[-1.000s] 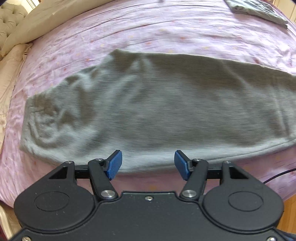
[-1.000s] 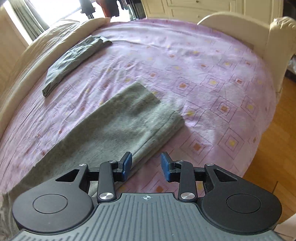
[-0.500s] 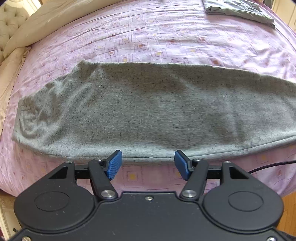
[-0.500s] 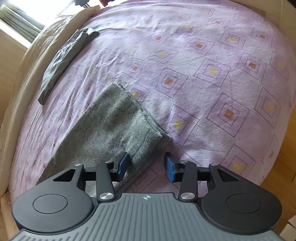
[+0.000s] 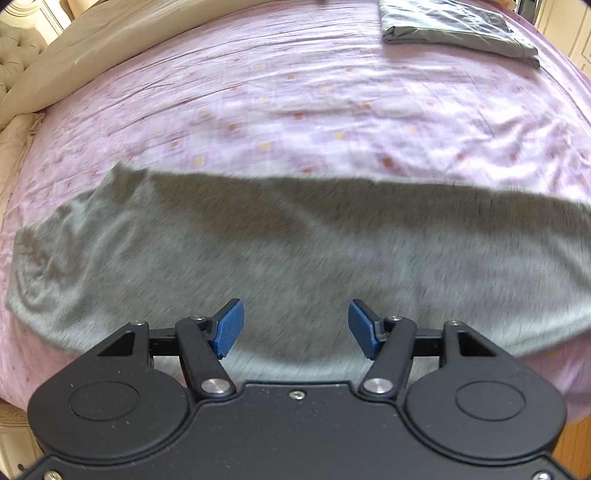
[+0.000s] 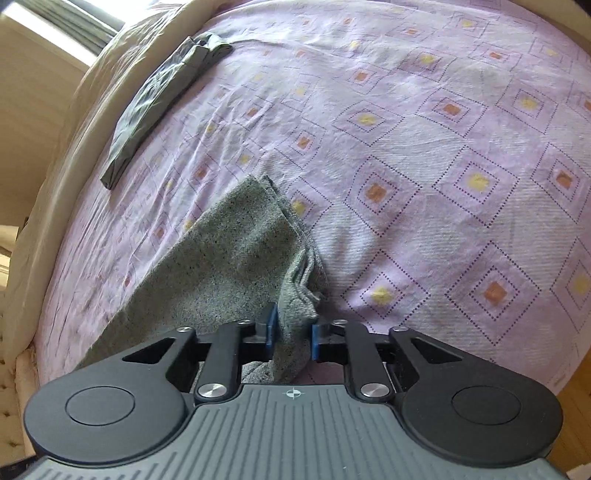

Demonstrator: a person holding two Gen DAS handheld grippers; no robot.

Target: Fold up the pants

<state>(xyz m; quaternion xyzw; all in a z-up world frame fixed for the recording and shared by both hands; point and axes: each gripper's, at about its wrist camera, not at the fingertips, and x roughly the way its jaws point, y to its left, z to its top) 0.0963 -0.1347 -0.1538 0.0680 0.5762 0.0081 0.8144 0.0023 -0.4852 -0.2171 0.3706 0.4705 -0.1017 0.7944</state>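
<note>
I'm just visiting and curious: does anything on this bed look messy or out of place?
Only slightly. The grey pants lie flat along the bed, but their hem end is bunched where the right gripper pinches it. The waist end is wrinkled. A dark folded garment lies neatly apart.

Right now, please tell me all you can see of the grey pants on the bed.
The pants are heather-grey knit, soft and fuzzy looking, folded lengthwise into one long band lying flat across the lilac sheet. The end at the picture's left is wrinkled. At the other end, the hems are bunched and pinched in the right claw, whose jaws have just been closing. The left claw is open over the near edge, gripping nothing.
</note>
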